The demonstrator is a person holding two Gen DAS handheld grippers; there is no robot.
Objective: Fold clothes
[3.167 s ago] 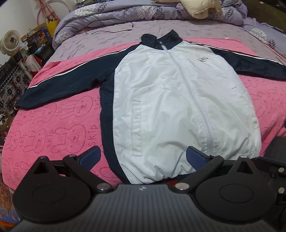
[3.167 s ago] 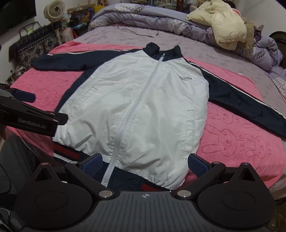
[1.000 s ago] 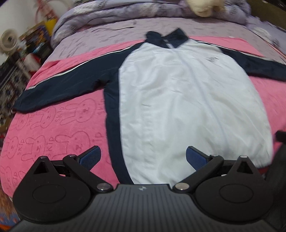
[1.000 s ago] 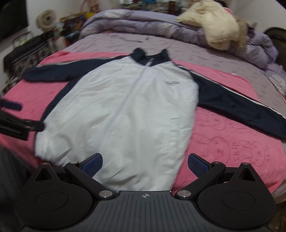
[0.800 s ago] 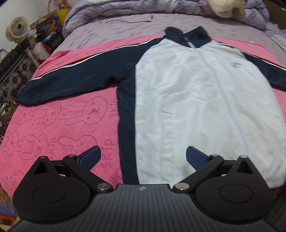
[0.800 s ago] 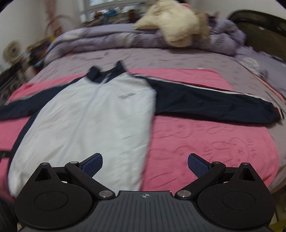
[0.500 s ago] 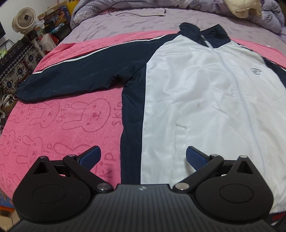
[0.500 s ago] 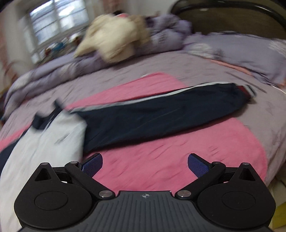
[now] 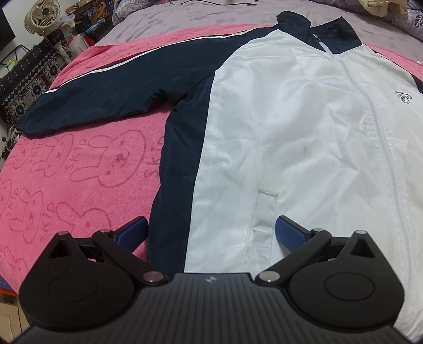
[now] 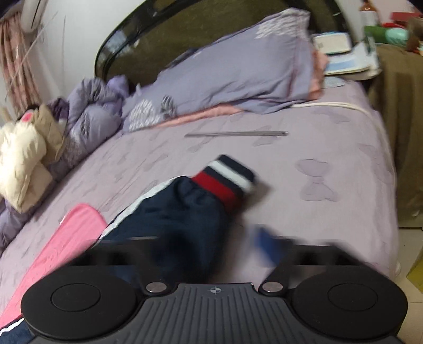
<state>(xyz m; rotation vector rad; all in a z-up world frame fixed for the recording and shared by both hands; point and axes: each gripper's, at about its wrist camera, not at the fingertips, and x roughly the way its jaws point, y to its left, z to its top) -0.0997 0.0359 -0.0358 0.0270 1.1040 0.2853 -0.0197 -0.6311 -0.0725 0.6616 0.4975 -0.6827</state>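
Note:
A white and navy zip jacket (image 9: 290, 137) lies flat, front up, on a pink bunny towel (image 9: 79, 169) on the bed. Its navy left sleeve (image 9: 111, 90) stretches out to the left. My left gripper (image 9: 211, 230) is open and empty, low over the jacket's lower left side, straddling the navy side panel and a pocket. In the right wrist view the other navy sleeve (image 10: 179, 222) ends in a red, white and navy cuff (image 10: 227, 180). My right gripper (image 10: 208, 243) is open, blurred by motion, with the sleeve between its fingers near the cuff.
A purple sheet (image 10: 330, 164) covers the bed. A purple pillow (image 10: 238, 71) and bunched duvet with a cream garment (image 10: 21, 158) lie at the headboard. A thin metal rod (image 10: 235, 134) lies beyond the cuff. A fan (image 9: 43, 16) and clutter stand left of the bed.
My right gripper has swung right along the sleeve to its cuff and dropped low over it. My left gripper has shifted left and closer over the jacket's left side. Both stayed open.

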